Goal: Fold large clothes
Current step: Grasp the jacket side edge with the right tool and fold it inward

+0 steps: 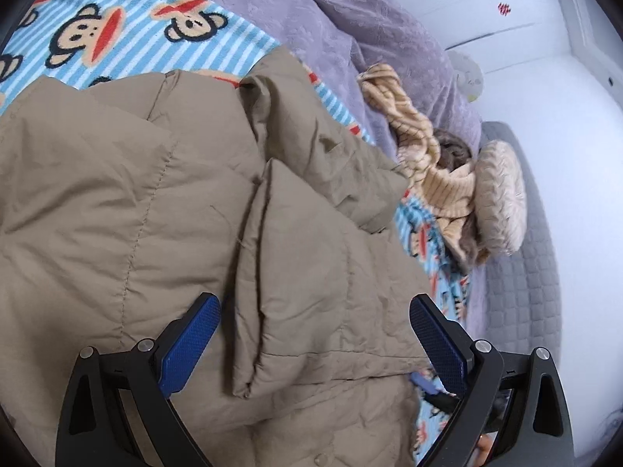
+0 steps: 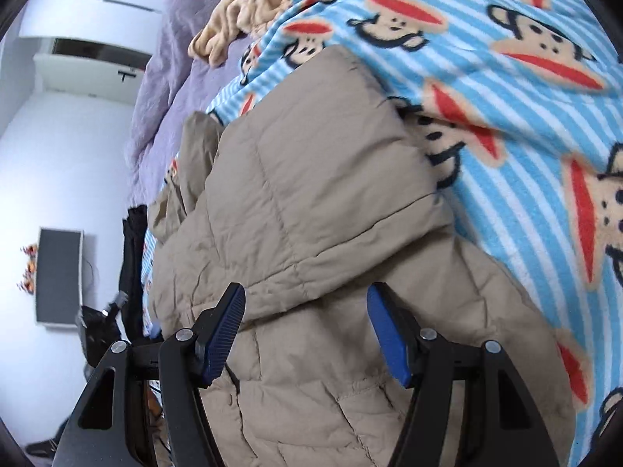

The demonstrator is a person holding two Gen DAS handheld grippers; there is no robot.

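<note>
A tan quilted puffer jacket lies spread on a bed, with a folded flap or sleeve lying over its body. My left gripper hovers just above that flap, its blue pads wide apart and nothing held. In the right wrist view the same jacket lies on the striped blanket, a folded edge running across it. My right gripper stands open over that fold, holding nothing.
A blue-striped blanket with monkey faces covers the bed. A purple cover, a cream knitted garment and a round cushion lie beyond. White walls, a dark wall panel.
</note>
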